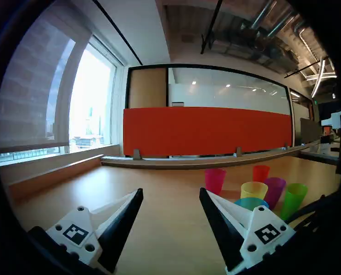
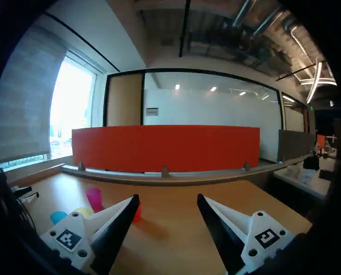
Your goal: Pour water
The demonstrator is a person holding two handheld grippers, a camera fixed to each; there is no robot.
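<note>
left gripper (image 1: pixel 170 192) wide open, gripping nothing, above the wood table (image 1: pixel 170 238). right gripper (image 2: pixel 167 197) same deal, open & empty. plastic cups (image 1: pixel 254 189) sit upright in a cluster on the table, diff colors, just past the left gripper's right finger.

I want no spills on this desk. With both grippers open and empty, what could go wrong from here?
1. The yellow cup, purple cup, green cup and teal cup stand packed together; the left gripper reaching for one may knock its neighbours.
2. The teal cup sits partly behind that gripper's finger, so a grasp could be misjudged.
</note>
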